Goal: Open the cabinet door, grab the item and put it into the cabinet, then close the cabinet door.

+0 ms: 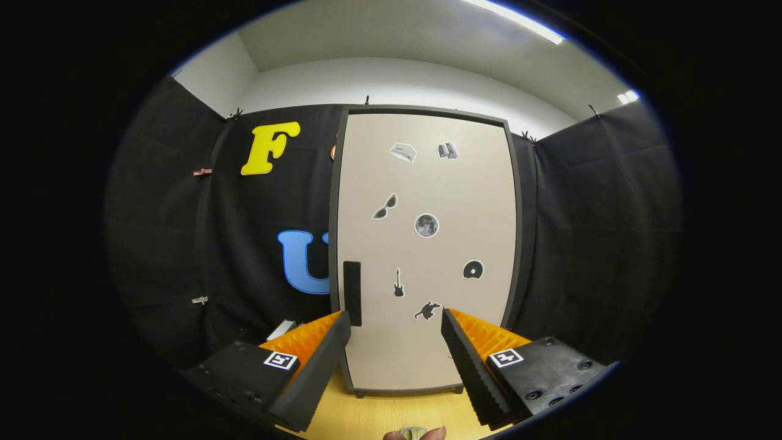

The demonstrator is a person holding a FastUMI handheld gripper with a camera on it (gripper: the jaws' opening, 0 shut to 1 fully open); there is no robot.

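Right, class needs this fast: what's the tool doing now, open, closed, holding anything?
Tool: open, holding nothing; its fingers stand apart, pointing at the shut cabinet door just beyond them.

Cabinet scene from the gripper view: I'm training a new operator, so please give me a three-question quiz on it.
1. True or false: the cabinet door is shut.
2. The black handle sits near which door edge? A) left B) right C) top
3. Fill in: the gripper fingers are ___, holding nothing.

Key: 1 true; 2 A; 3 open
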